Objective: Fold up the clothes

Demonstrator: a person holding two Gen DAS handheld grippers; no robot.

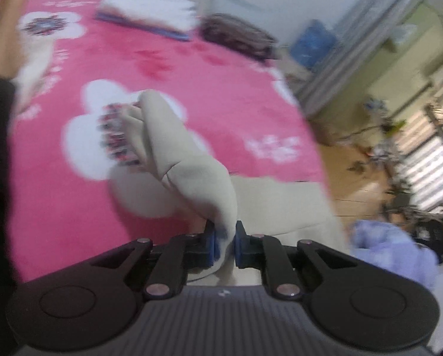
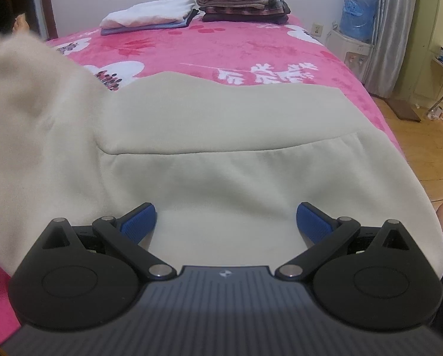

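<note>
A cream sweatshirt (image 2: 209, 160) lies spread over the near end of the pink flowered bed (image 2: 227, 44). In the left wrist view my left gripper (image 1: 224, 244) is shut on a fold of that cream sweatshirt (image 1: 191, 172), which hangs lifted and twisted above the bedspread (image 1: 191, 68). The picture there is blurred. In the right wrist view my right gripper (image 2: 226, 222) stands open just above the garment's body, its blue pads (image 2: 140, 222) wide apart with nothing between them. At the left of that view a raised part of the sweatshirt (image 2: 28, 95) bulges up.
Two stacks of folded clothes sit at the far end of the bed: a white-and-blue stack (image 2: 150, 14) and a brown-grey stack (image 2: 242, 1). A water dispenser with a blue bottle (image 2: 356, 12), curtains and a wooden floor (image 2: 423, 154) lie to the right. A person's arm (image 1: 5, 29) shows at left.
</note>
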